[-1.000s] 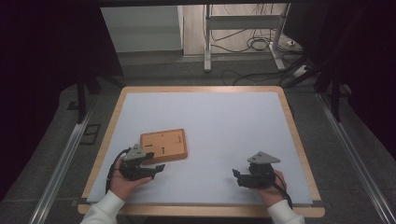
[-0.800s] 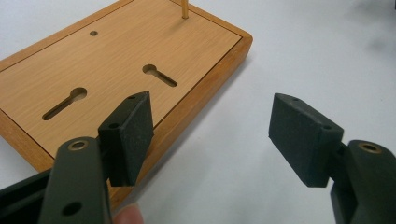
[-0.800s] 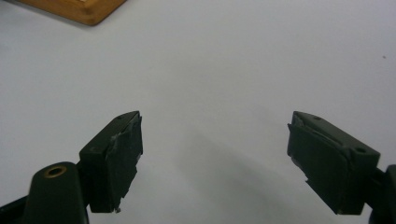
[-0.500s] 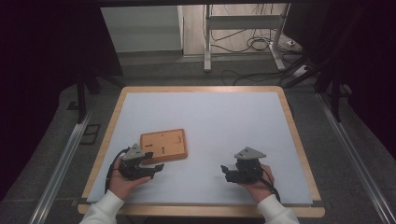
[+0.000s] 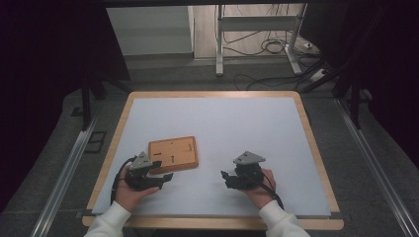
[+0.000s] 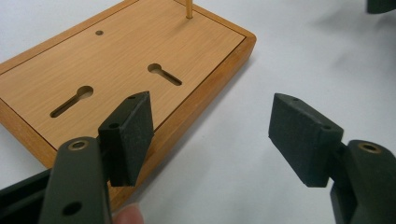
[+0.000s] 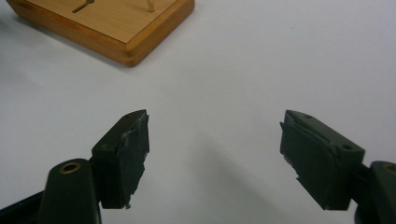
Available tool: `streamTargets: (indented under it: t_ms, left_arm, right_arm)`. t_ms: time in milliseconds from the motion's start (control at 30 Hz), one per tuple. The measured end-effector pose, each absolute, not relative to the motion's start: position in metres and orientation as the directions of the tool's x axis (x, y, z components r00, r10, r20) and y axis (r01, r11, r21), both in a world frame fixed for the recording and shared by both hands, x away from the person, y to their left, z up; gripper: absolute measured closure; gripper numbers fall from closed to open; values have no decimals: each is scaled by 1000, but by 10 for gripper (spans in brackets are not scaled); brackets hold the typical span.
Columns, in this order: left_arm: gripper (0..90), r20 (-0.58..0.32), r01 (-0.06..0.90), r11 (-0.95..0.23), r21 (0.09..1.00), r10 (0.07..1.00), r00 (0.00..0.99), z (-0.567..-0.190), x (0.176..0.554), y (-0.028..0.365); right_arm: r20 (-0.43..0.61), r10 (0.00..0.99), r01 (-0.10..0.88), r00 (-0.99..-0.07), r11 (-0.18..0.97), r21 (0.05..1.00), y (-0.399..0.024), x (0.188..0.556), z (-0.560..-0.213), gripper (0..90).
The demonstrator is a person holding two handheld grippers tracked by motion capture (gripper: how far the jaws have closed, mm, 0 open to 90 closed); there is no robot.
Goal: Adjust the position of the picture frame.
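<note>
A flat wooden board (image 5: 173,153) with two keyhole slots and a thin upright brass pin lies on the white table sheet, left of centre. My left gripper (image 5: 165,178) sits at the board's near edge, open, jaws pointing right; in the left gripper view one jaw overlaps the wooden board (image 6: 116,74) and the left gripper (image 6: 212,137) holds nothing. My right gripper (image 5: 225,178) rests on the sheet to the board's right, open and empty, pointing left. The right gripper view shows the right gripper (image 7: 215,158) over bare sheet with the board's corner (image 7: 135,28) ahead.
The white sheet (image 5: 237,128) covers a table with a wooden rim (image 5: 316,148). Beyond the far edge stand a metal rack's legs (image 5: 220,44) and cables on the floor. Rails run along both sides of the table.
My right gripper has moved left across the sheet toward the board. The left gripper has stayed by the board's near edge.
</note>
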State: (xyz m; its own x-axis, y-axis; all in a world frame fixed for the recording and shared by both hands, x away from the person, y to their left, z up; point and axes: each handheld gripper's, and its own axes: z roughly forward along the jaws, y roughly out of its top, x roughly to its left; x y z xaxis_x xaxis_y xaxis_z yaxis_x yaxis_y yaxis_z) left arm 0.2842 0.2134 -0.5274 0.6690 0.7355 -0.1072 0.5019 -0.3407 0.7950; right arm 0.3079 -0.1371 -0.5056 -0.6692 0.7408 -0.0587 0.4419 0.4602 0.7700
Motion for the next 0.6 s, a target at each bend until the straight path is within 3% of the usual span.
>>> streamTargets:
  t_ms: [600]
  left_arm:
    - [301,-111,501,-341,796,731,673,-527,284,215]
  right_arm:
    - [-57,688,409,-723,493,768,-62,339,-508,363]
